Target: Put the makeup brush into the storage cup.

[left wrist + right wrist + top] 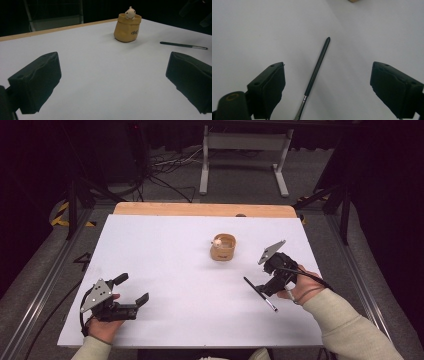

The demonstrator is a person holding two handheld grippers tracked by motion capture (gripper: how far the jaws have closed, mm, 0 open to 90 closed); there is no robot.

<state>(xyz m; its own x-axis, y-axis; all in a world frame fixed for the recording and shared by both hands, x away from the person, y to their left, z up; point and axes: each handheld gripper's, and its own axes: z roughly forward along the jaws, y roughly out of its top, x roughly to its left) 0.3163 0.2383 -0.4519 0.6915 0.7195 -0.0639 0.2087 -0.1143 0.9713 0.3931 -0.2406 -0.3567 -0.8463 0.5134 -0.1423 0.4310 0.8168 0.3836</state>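
Black pads of the right claw (327,87) stand wide apart, straddling a slim dark pen (317,70) that lies flat on the white table (249,30) between them, touched by neither pad. Its dark tip points away from the claw; its silver end runs back under the claw's body.

The chief risk, as I judge it, is the pen's shape: it is thin, round and flush with the table, so pads closing too high would pass over it, and a pad arriving on one side first could roll or flick it away. Pressing too low would jam the pads on the table. A grip near the silver end could let the long dark part droop or swing.

From above, the right claw (265,287) tilts down over the pen (260,294), wrist bent, the sleeved forearm coming in from the lower right. A tan sack-shaped holder (223,247) with a small figure at its rim stands beyond that claw, well apart from the pen. Far left, the left claw (134,290) rests low by the near edge, jaws wide and holding nothing.
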